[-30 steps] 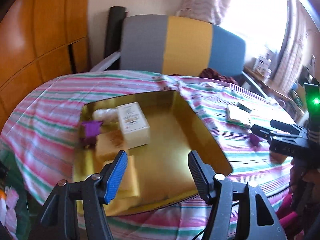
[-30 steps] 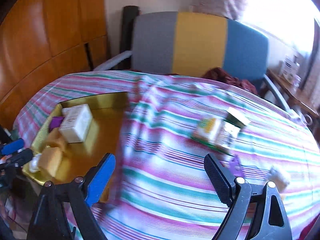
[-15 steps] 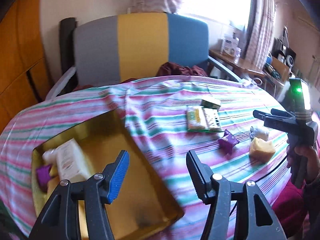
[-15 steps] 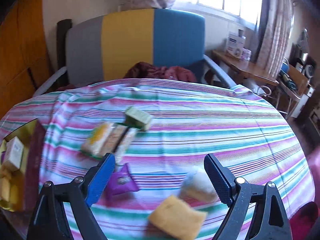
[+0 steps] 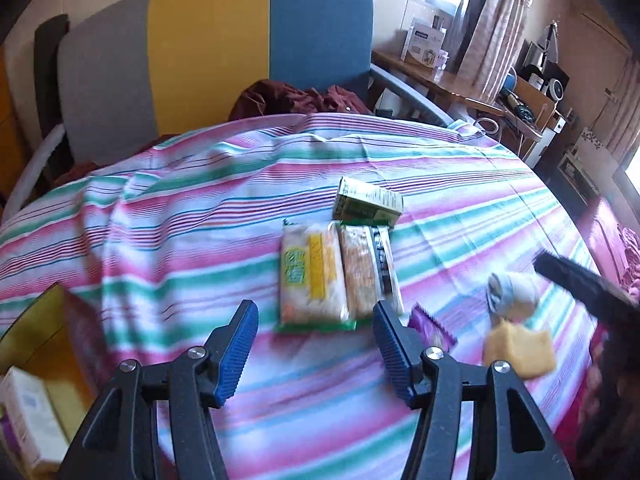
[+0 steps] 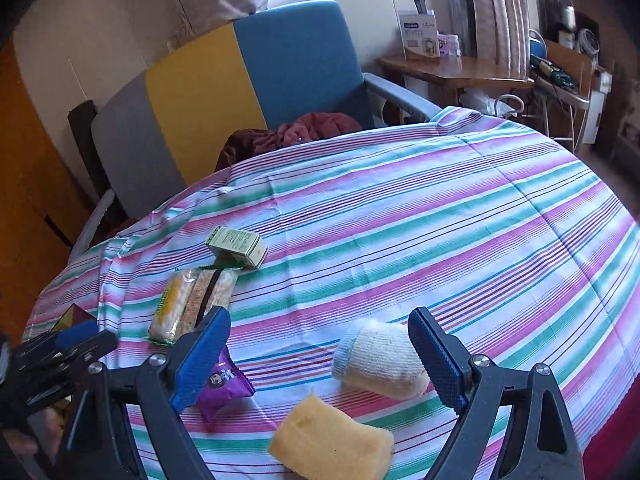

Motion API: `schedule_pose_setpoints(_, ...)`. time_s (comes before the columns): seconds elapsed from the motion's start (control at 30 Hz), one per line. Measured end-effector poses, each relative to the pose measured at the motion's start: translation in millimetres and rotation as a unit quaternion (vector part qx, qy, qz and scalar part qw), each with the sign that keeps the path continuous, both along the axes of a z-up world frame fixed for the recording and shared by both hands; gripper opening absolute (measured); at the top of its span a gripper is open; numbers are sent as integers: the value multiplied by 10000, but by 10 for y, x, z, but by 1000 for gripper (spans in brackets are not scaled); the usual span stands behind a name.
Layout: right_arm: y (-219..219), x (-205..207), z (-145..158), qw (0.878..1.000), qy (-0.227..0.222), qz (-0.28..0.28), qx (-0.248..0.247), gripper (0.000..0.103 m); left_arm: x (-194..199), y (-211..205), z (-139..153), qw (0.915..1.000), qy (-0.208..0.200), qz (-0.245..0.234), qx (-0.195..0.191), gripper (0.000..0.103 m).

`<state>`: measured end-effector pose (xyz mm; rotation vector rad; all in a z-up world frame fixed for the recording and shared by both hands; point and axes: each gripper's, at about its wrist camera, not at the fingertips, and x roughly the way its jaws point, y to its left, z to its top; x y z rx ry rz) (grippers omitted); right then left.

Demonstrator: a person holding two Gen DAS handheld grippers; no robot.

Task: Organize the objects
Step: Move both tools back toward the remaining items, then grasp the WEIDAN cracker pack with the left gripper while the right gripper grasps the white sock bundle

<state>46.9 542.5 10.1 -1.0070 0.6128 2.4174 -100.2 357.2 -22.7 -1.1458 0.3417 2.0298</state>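
My left gripper (image 5: 314, 314) hangs open above the striped cloth, just in front of a twin snack pack (image 5: 336, 276), with nothing between its pads. A green box (image 5: 368, 202) lies behind the pack. To the right lie a purple wrapper (image 5: 432, 332), a rolled sock (image 5: 514, 292) and a yellow sponge (image 5: 520, 348). My right gripper (image 6: 320, 320) is open wide over the sock (image 6: 380, 360) and the sponge (image 6: 332, 440), with the purple wrapper (image 6: 224, 384) by its left finger. The left gripper (image 6: 80, 338) shows at the far left of the right wrist view.
A gold tray (image 5: 36, 332) holding a white box (image 5: 28, 420) sits at the table's left end. A grey, yellow and blue chair (image 5: 216, 48) with a dark red cloth stands behind the table. A cluttered desk (image 6: 452, 68) is at the back right.
Both views have swung right, away from the gold tray and onto the loose items. The right gripper now hangs over the sock and sponge. Both grippers stay open.
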Motion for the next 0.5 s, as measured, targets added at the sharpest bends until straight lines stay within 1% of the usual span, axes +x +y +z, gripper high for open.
schedule_pose_setpoints(0.1,8,-12,-35,9999,-57,41,-108,91,-140,177,-118,9998,-210,55,27,60)
schedule_pose_setpoints(0.27,38,-26,-80,9995,-103,65,-289,91,-378,382,-362,9982,-563,192,-73,60)
schedule_pose_setpoints(0.33,43,-33,-91,9993,-122,91,-327,91,-427,440,-409,9978,-620,208,-66,60)
schedule_pose_setpoints(0.43,32,-45,-92,9994,-131,127,-310,91,-518,538,-494,9974,-649,258,-163,60)
schedule_pose_setpoints(0.5,36,-54,-100,9993,-148,140,-304,91,-554,570,-559,9975,-627,233,-240,57)
